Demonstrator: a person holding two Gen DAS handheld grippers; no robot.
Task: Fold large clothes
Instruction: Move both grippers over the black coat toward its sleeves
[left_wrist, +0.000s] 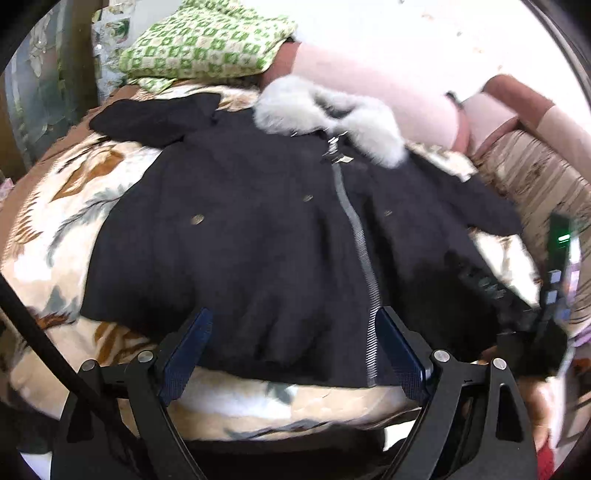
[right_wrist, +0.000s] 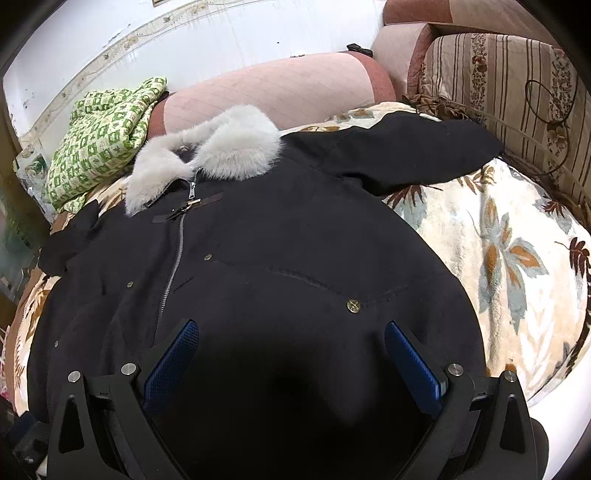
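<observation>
You are at the start: the black coat lies flat, zipped, across the bed's blanket (sleeves out), left gripper and right gripper both spread, holding nothing, so next pinch a sleeve and fold it inward

One black coat lies spread on one leaf-patterned blanket. It has one grey fur collar, one zipper and two sleeves in view (one to each side). The right wrist view shows four small round snaps on its front; the left wrist view shows three. Behind lie one green checked cloth and one pink bolster. There are two grippers, left and right, each with two blue-padded fingers spread apart.
</observation>
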